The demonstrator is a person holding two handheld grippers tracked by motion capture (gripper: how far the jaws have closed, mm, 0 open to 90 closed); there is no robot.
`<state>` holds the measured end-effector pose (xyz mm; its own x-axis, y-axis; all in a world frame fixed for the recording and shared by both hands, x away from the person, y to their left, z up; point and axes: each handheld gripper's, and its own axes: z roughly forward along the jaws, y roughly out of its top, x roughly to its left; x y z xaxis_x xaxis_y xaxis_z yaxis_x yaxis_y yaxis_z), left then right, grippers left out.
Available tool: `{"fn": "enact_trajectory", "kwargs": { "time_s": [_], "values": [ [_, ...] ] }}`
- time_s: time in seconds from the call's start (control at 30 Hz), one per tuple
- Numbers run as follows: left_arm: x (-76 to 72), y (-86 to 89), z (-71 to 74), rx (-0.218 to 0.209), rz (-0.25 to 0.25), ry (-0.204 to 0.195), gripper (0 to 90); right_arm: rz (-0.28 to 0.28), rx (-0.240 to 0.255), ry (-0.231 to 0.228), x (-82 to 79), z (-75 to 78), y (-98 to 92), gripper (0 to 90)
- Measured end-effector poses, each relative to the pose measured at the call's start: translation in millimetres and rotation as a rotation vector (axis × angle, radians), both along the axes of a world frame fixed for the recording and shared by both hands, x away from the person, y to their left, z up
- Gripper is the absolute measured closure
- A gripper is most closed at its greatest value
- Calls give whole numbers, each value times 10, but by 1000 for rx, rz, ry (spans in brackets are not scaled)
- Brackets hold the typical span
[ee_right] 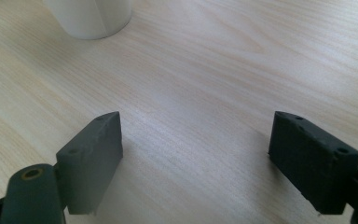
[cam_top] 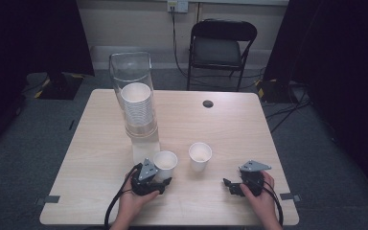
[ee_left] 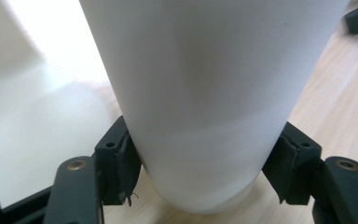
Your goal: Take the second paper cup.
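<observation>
The light wood desk point(cam_top: 100, 191) took up most of the high view, w/ a black folding chair point(cam_top: 223, 45) standing on the grey floor behind its far edge. On the desk's left-centre stood a tall clear dispenser point(cam_top: 133, 91) holding a stack of white paper cups point(cam_top: 137, 103), upright on a pale base. Near the far edge sat a small dark round grommet point(cam_top: 208, 103). Two loose white paper cups stood upright toward the near side, apart from each other: the left cup point(cam_top: 165, 164) just in front of the dispenser base, the right cup point(cam_top: 200, 155) approx. mid-desk. The left gripper point(cam_top: 159, 182), held in the person's left hand point(cam_top: 133, 201), was at the left cup; in the left gripper view its jaws sat against both sides of the cup's lower wall point(ee_left: 205, 116), clamped on it, cup bottom at or just above the desk – can't tell which. The right gripper point(cam_top: 228, 185), in the right hand point(cam_top: 261, 196), lay low near the desk's near-right edge, jaws spread wide apart w/ nothing between them; bare woodgrain point(ee_right: 200, 116) showed btwn them, and the right cup's base point(ee_right: 91, 18) was well ahead.
</observation>
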<state>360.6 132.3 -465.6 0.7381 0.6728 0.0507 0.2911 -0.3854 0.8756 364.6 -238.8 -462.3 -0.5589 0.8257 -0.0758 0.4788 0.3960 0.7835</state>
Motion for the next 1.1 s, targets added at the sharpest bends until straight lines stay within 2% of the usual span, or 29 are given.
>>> {"fn": "enact_trajectory", "kwargs": {
  "time_s": [0.2,0.27,0.33,0.47,0.5,0.57,0.6,0.7,0.77,0.97,1.1],
  "values": [
    [55,-180,2,64,-54,37,347,0,0,0,0,0,0,170],
    [64,-218,-2,69,-59,37,346,0,0,0,0,0,0,170],
    [77,-250,-2,53,-57,55,345,0,0,0,0,0,0,170],
    [102,-261,1,82,-61,69,339,0,0,0,0,0,0,170],
    [104,-272,-7,70,-54,84,338,0,0,0,0,0,0,170],
    [113,-275,-5,89,-55,91,337,0,0,0,0,0,0,170],
    [117,-281,-11,82,-60,94,337,0,0,0,0,0,0,170],
    [118,-298,-10,81,-63,94,337,0,0,0,0,0,0,170],
    [129,-304,-6,100,-72,88,337,0,0,0,0,0,0,170],
    [121,-327,-12,96,-77,89,327,0,0,0,0,0,0,170],
    [97,-323,-14,111,-81,100,241,0,0,0,0,0,0,170]
  ]
}}
